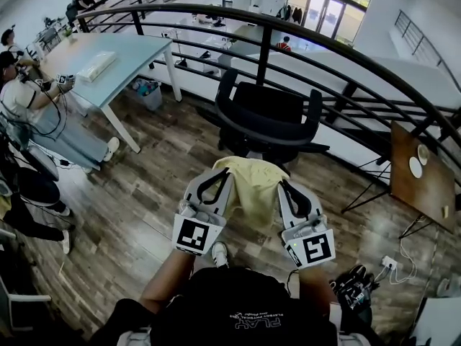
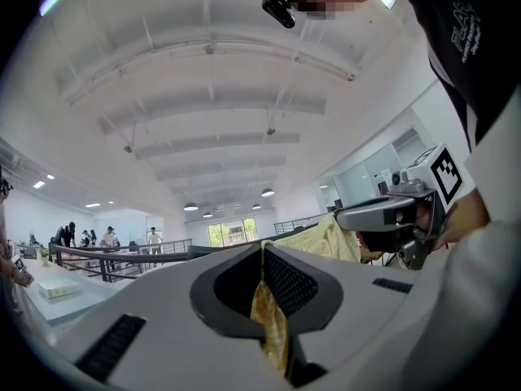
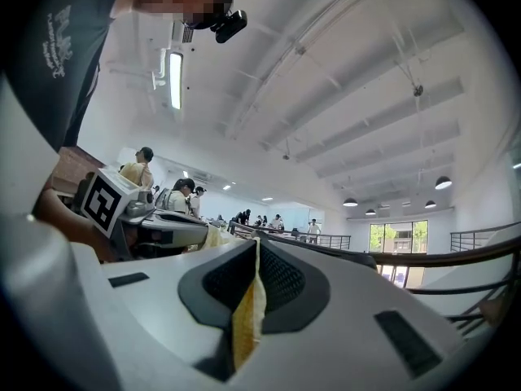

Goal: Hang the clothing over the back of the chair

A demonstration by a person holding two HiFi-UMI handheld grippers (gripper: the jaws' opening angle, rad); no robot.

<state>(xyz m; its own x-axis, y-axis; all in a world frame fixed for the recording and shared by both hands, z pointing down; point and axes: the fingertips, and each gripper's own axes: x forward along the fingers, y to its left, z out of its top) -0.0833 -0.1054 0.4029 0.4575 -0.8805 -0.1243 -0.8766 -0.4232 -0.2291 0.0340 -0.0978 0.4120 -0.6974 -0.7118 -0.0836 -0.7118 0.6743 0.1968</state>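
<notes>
A pale yellow piece of clothing (image 1: 250, 187) hangs between my two grippers, held up in front of me. My left gripper (image 1: 217, 173) is shut on its left top edge, and the yellow cloth (image 2: 269, 320) shows pinched between the jaws. My right gripper (image 1: 282, 184) is shut on the right top edge, with the yellow cloth (image 3: 247, 320) squeezed between its jaws. The black office chair (image 1: 270, 115) stands just beyond the clothing, its seat facing me and its curved back on the far side. Both grippers point upward toward the ceiling.
A curved black railing (image 1: 302, 38) runs behind the chair. A light blue table (image 1: 108, 60) stands at the left with seated people (image 1: 36, 107) beside it. A wooden table (image 1: 425, 171) is at the right. A power strip with cables (image 1: 392, 264) lies on the wood floor.
</notes>
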